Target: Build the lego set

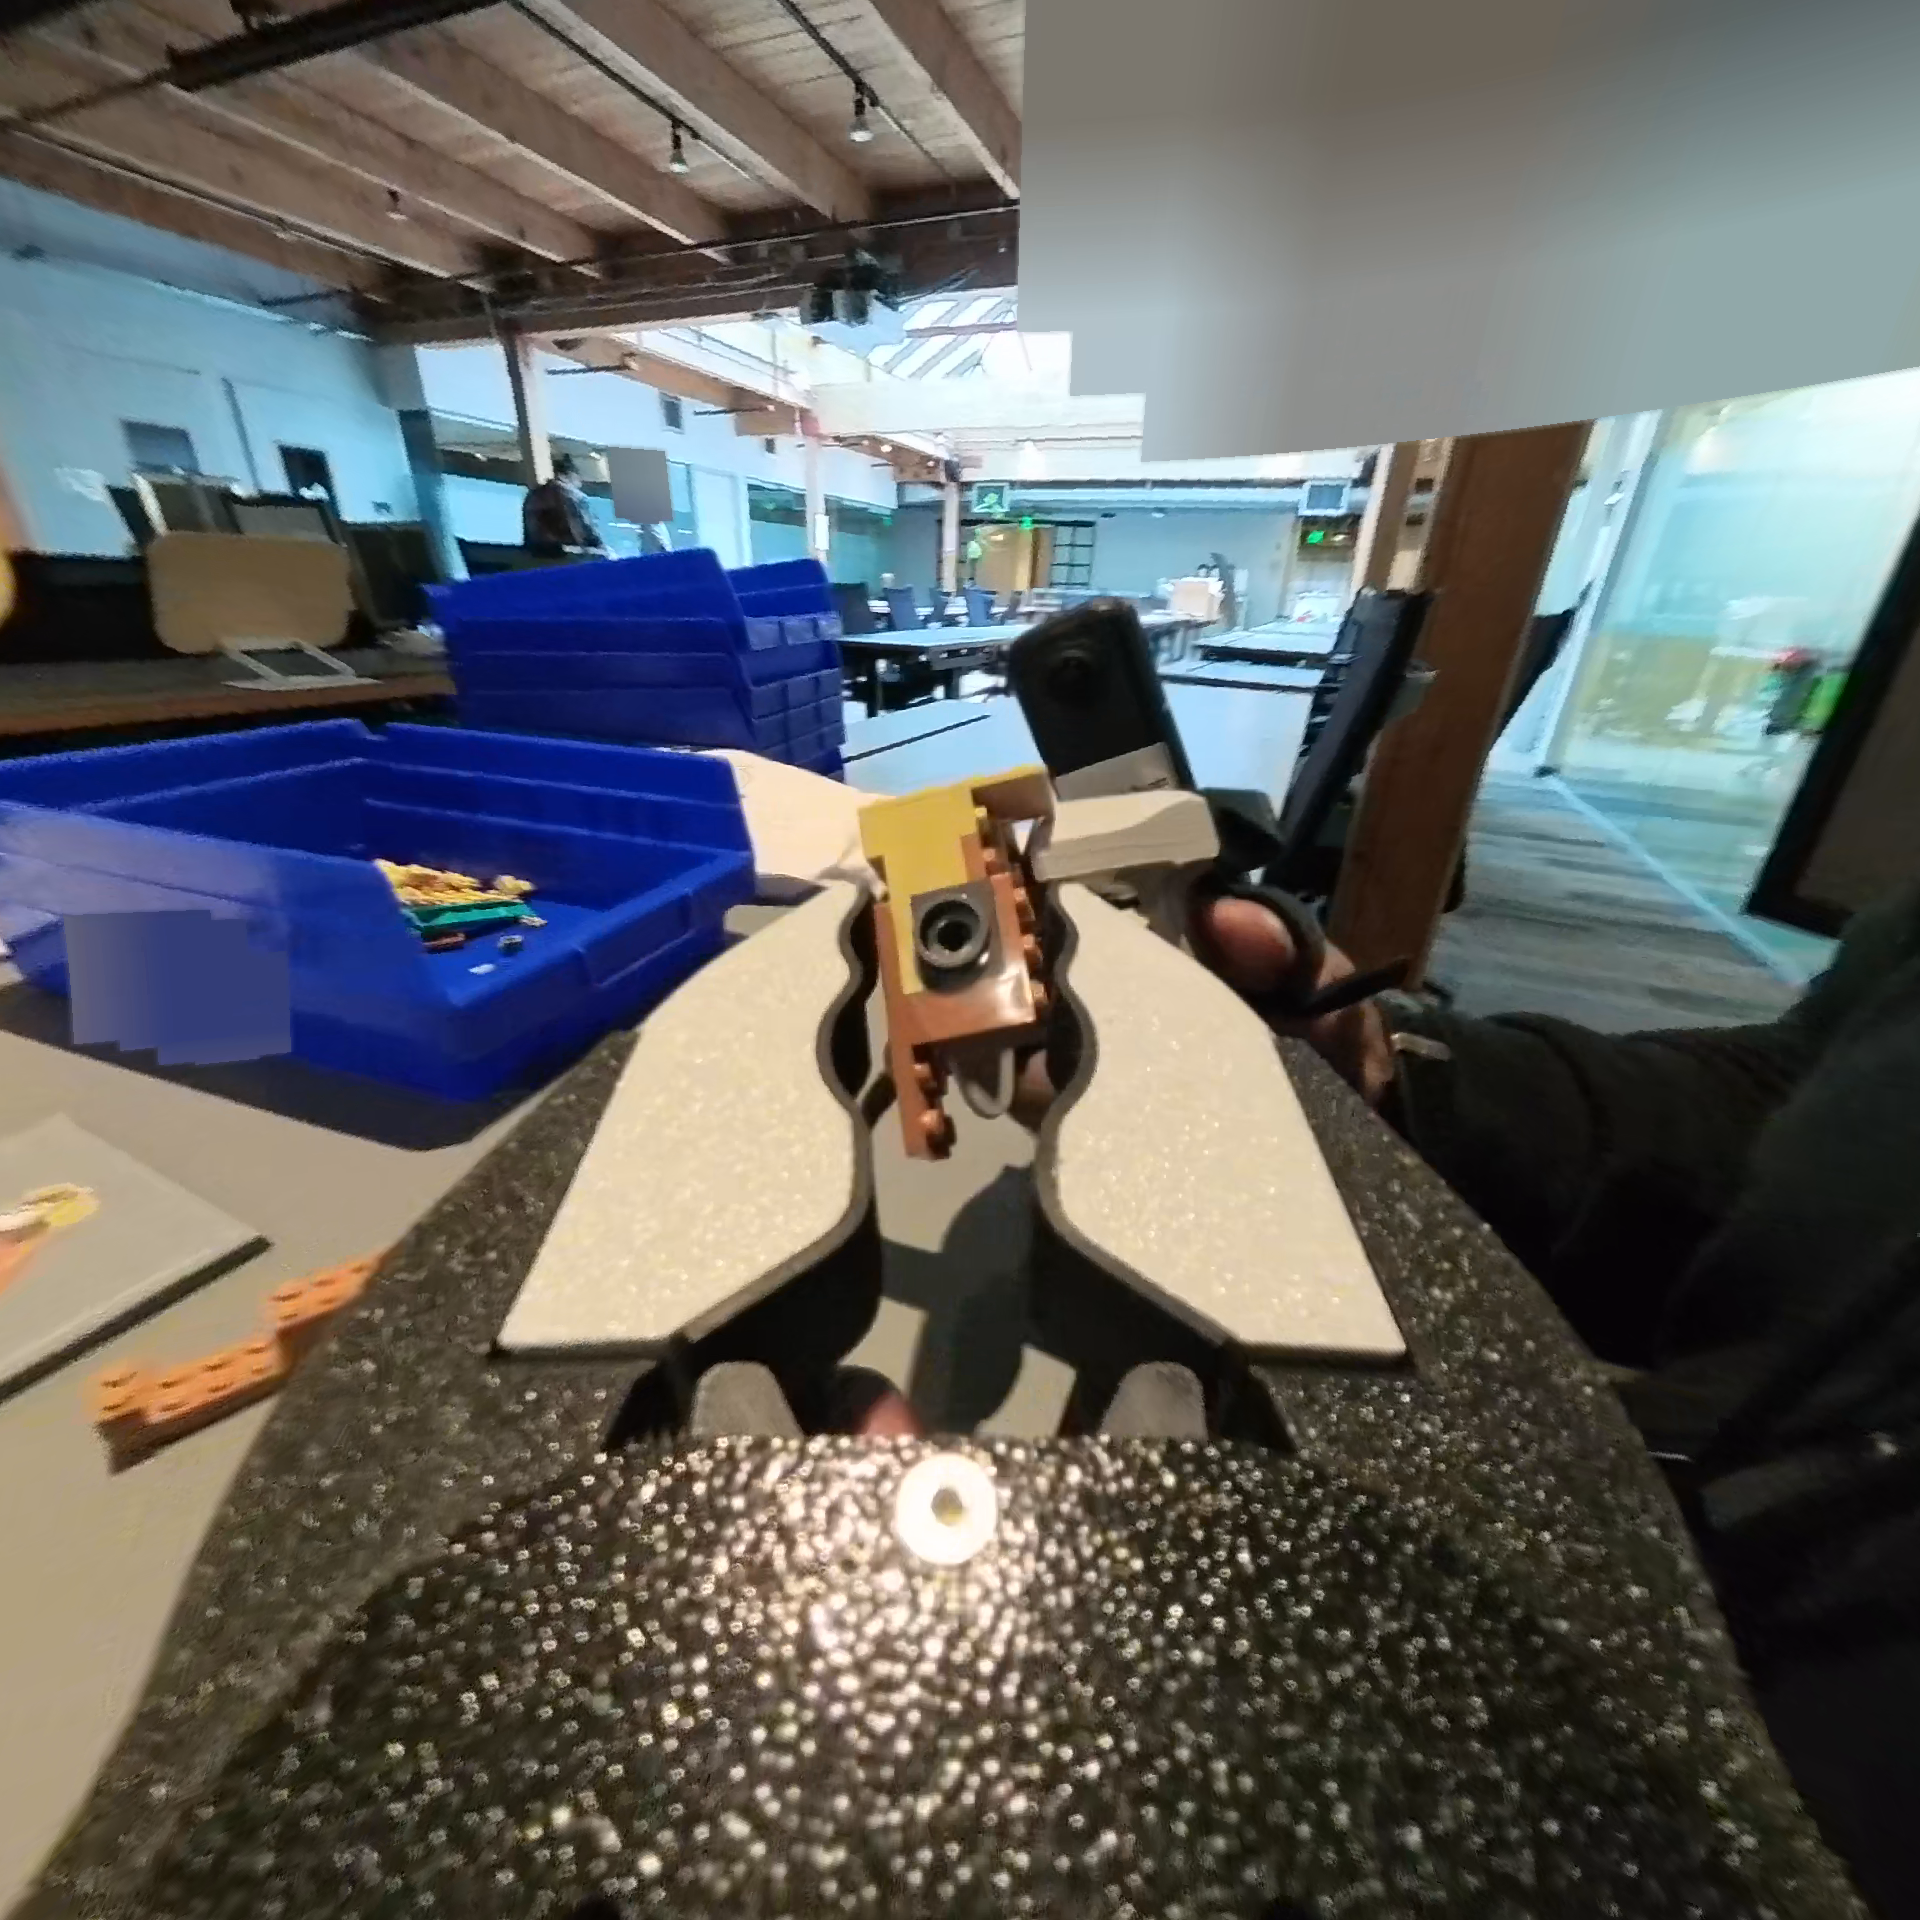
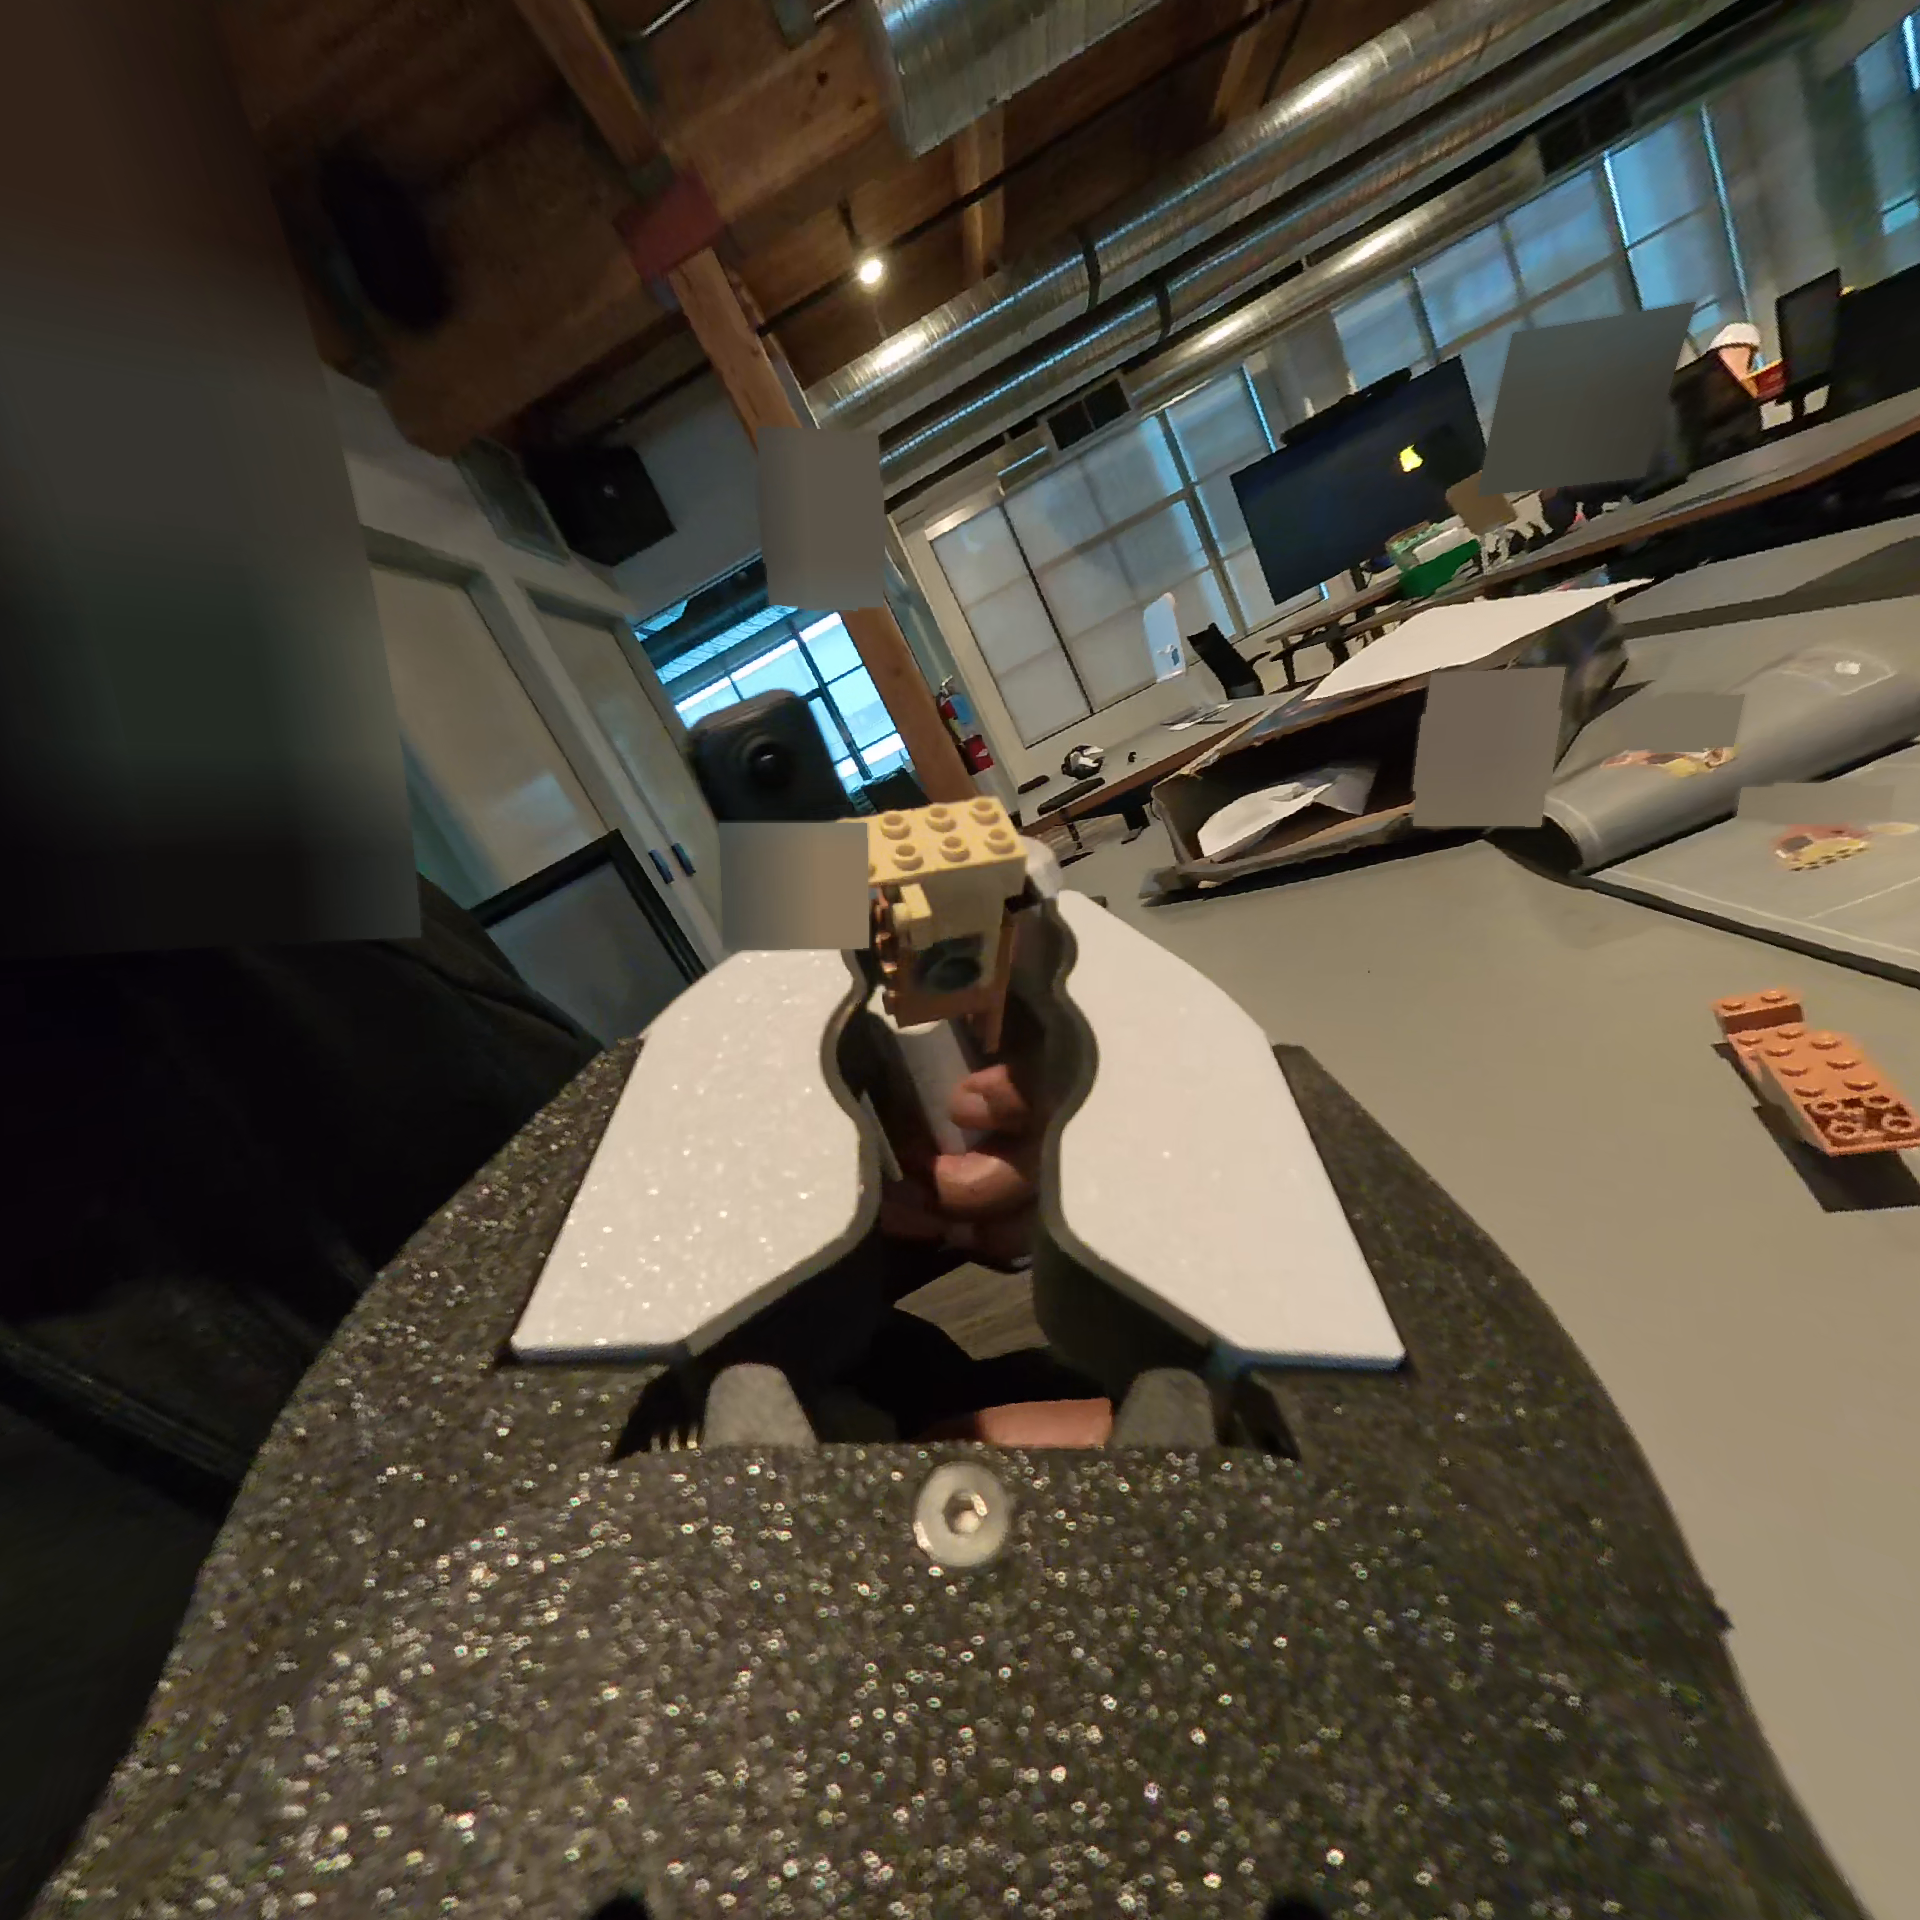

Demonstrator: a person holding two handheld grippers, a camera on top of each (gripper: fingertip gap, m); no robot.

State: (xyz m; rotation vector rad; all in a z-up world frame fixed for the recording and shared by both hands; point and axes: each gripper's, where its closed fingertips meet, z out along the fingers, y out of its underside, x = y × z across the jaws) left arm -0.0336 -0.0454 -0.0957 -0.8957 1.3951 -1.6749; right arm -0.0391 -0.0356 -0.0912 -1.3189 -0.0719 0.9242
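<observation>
A: The left tool has its two pale fingers closed in on the lego build, a tan and brown block with a dark round piece on its face, held up off the surface.

B: And the right tool?

A: Its tips are pinched against the same lego build from the opposite side; from there the tan studded top shows. So the piece hangs between both tools, in mid-air.

B: Anything lying about?

A: In the left wrist view, loose orange-brown bricks sit on the surface at about eight o'clock, and a blue bin with more pieces at ten. In the right view, another brown brick cluster lies at three o'clock, an open booklet beyond it.
</observation>
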